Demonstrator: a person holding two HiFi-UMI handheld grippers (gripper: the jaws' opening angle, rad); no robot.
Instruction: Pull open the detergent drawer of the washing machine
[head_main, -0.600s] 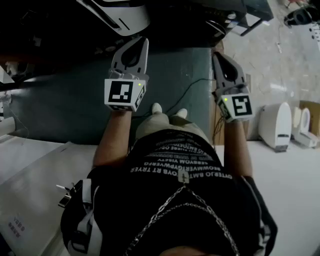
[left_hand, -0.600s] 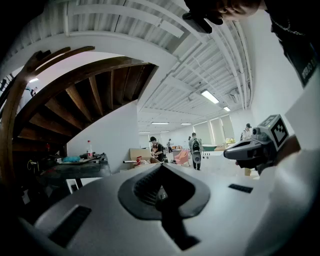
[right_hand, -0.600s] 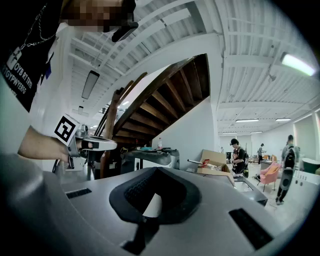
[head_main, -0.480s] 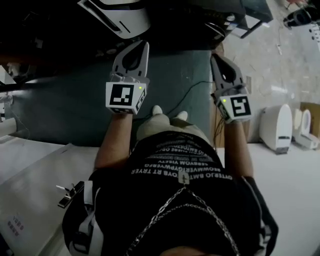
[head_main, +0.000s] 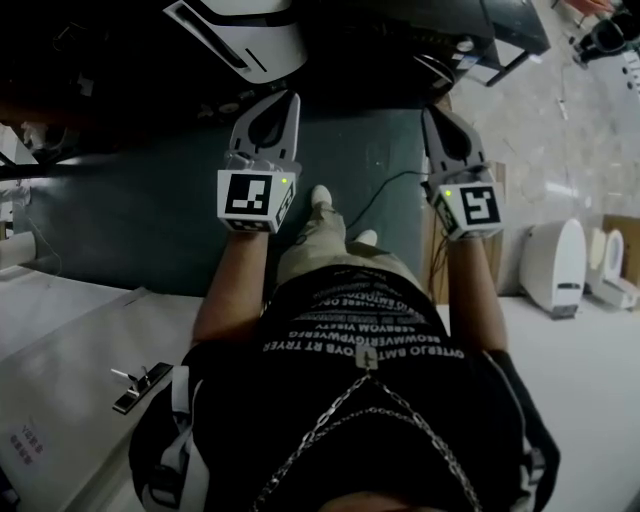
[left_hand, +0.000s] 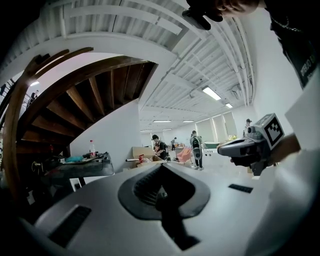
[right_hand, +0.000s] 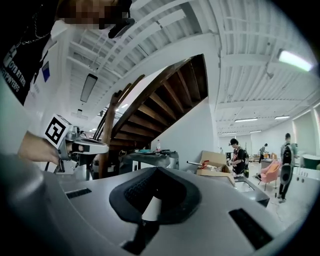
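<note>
- The left gripper (head_main: 281, 100) is held forward at about level. In the left gripper view its two jaws lie together, and nothing is between them.
- The right gripper (head_main: 433, 112) is also held forward at about level, beside the left one and well apart from it. In the right gripper view its jaws are closed too, and it holds nothing.
- Each gripper carries a marker cube (head_main: 252, 198) near the hand, and each one shows in the other's view.
- In the head view both grippers hang above a dark floor mat (head_main: 130, 210). A thin black cable (head_main: 385, 187) runs over the mat between them.
- The person's shoe (head_main: 320, 196) stands on the mat, between the two arms.
- At the upper edge of the head view, in front of the left gripper, there is a white and dark appliance (head_main: 235, 35) in a very dark area. I cannot tell if it is the washing machine, and the detergent drawer cannot be made out in any view.
- Both gripper views look into a large hall with a wooden staircase (right_hand: 165, 100), a cardboard box (right_hand: 215, 162) and some people (right_hand: 236, 156) standing far behind.
- On the pale floor at the right of the head view stand white rounded objects (head_main: 555, 265).
</note>
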